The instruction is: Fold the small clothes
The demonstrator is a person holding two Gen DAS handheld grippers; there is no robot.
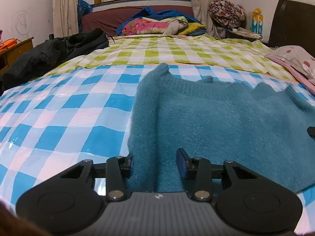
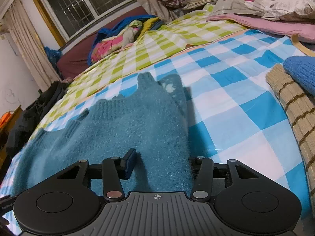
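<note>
A teal fuzzy knitted sweater (image 1: 226, 118) is lying spread on the blue-and-white checked sheet (image 1: 59, 108) covering the bed. Its yarn is looking soft and hairy, with a ribbed band along the far edge, and that far edge is showing as an uneven, stepped outline. One side is lying doubled over in a long ridge, running straight away from the left gripper (image 1: 155, 165).

In the left wrist view the ridge is starting between the fingers (image 1: 182, 165) and stretching forward, ending in a small peak ahead of them; the body is spreading off to the right of the fingers. In the right wrist view the sweater (image 2: 122, 129) is running forward from the right gripper (image 2: 163, 167) to a narrow tip ahead, with its bulk reaching to the left of the fingers (image 2: 130, 165).

Each pair of fingers is standing partly apart with a thick fold of knit between them; the outer finger of each is hidden by the wool, so I cannot tell whether the pads are pressing.

To the right of the right fingers, well apart, a beige striped knit (image 2: 295, 110) and a blue knit (image 2: 301, 72) are lying.
</note>
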